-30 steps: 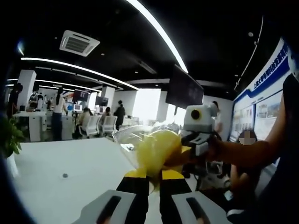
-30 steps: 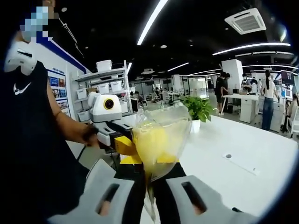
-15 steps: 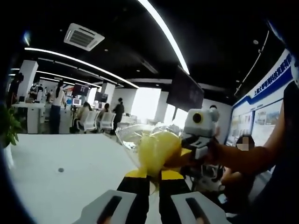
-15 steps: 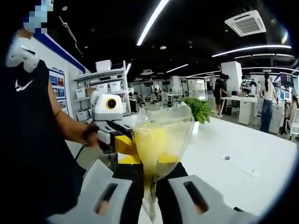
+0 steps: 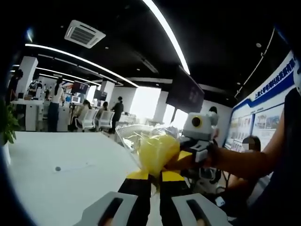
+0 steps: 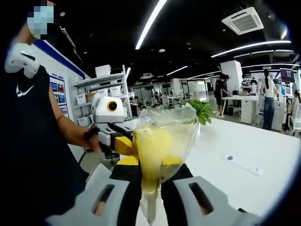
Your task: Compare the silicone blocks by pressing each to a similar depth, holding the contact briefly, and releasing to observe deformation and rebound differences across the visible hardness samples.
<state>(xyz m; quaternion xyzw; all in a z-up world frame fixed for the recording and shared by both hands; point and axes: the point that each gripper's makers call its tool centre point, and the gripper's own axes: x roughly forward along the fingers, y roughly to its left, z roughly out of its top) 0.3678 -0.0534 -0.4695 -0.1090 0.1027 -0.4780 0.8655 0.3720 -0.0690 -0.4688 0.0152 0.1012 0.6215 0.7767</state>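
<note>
Yellow silicone block [image 5: 155, 153], wrapped in a clear plastic bag [image 5: 134, 136], sits held in the air between both tools, well above the white table [image 5: 56, 179]. In the left gripper view the block is just past 12 o'clock of the left gripper [image 5: 150, 181], whose jaws stand narrow w/ the bag's gathered neck pinched between them. The right gripper [image 5: 195, 148] comes in at 3 o'clock, its tips touching the block's side; a person's arm [image 5: 244, 155] runs out behind it.

In the right gripper view, same block [image 6: 153, 146] and bag [image 6: 181, 127] at 12 o'clock of the right gripper [image 6: 150, 186], jaws narrow and closed on the bag below the block, bag tail hanging between them. Left gripper [image 6: 113, 141] enters at 9 o'clock, touching the block.

Step, as I read it: press-and-hold phase on this one sample; squeeze depth hard to judge thru the plastic. No other hardness samples in sight.

Next move prob calls for easing one tool off slowly while the other keeps the bag steady, so rebound can be watched. Bag film may hide small shape changes.

Beyond: potted plant [image 6: 200, 110], shelving [image 6: 106, 89], office desks far off.
</note>
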